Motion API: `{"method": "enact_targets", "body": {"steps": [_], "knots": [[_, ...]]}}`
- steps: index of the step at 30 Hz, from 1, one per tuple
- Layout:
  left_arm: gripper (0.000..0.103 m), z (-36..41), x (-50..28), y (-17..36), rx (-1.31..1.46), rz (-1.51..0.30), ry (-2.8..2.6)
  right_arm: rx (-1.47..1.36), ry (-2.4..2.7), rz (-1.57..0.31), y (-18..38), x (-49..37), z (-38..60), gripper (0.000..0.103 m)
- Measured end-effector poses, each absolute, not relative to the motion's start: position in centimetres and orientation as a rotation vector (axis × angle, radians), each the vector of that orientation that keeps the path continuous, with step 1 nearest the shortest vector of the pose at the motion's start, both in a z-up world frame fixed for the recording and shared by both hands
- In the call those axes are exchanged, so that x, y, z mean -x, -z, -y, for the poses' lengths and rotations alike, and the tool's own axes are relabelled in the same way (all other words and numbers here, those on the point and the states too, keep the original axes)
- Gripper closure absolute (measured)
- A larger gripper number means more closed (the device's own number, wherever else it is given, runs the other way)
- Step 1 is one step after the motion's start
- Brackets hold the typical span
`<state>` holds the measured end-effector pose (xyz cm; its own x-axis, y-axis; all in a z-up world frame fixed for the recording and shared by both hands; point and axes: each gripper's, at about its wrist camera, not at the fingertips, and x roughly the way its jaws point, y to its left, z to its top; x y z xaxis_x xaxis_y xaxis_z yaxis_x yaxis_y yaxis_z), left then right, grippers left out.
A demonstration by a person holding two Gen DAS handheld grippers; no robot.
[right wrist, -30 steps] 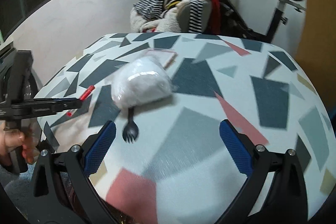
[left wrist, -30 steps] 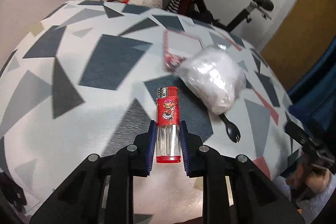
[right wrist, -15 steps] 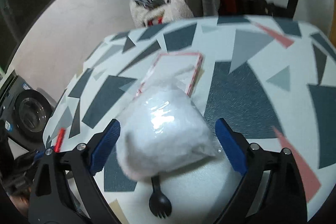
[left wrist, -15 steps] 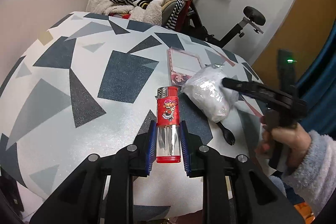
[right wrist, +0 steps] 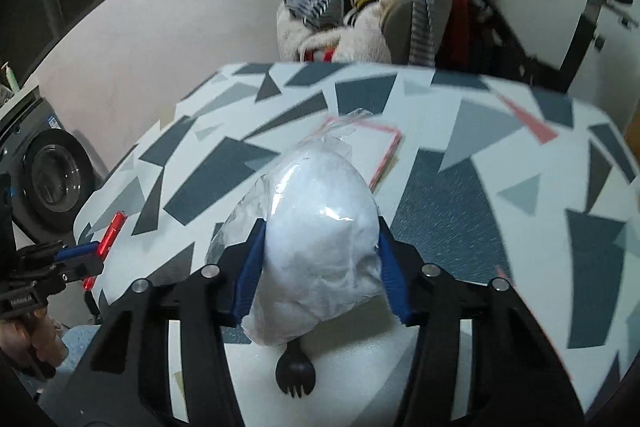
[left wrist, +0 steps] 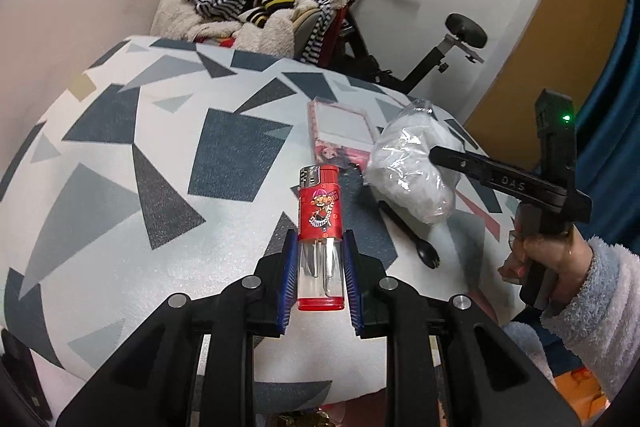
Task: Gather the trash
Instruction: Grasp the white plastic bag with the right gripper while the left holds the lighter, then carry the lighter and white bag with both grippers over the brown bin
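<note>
My left gripper (left wrist: 319,233) is shut on a red lighter (left wrist: 320,211) with a clear base, held above the patterned table (left wrist: 120,187). A white stuffed plastic bag (right wrist: 320,195) lies on the table between the jaws of my right gripper (right wrist: 320,227), which are closing. Their blue pads touch the bag's two sides and squeeze it narrower. A black spork (right wrist: 295,375) lies partly under the bag's near end. In the left wrist view the right gripper (left wrist: 434,151) reaches onto the bag (left wrist: 412,167) from the right, with the spork (left wrist: 428,259) below it.
A pink-edged clear packet (left wrist: 340,123) lies flat behind the bag. Beyond the table stand a chair piled with clothes (left wrist: 260,7) and an exercise bike (left wrist: 440,55). A washing machine (right wrist: 52,175) is off the table's left edge. A fleece sleeve (left wrist: 580,287) holds the right gripper.
The right gripper moved forward over the bag and its jaws narrowed onto the bag's sides. The left gripper drew back and up slightly, still holding the lighter.
</note>
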<state>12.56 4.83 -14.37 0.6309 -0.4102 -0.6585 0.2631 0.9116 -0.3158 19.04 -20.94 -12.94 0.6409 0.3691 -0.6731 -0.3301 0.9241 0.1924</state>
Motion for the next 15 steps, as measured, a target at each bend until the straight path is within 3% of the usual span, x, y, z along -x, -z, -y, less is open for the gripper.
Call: {"method": "enact_targets", "body": {"steps": [15], "knots": [[0.081,-2.9,-6.0,12.9,0.053,-0.789,0.497,0.030,-0.438,-0.651,9.7,-6.9,22.4,0.049]]}}
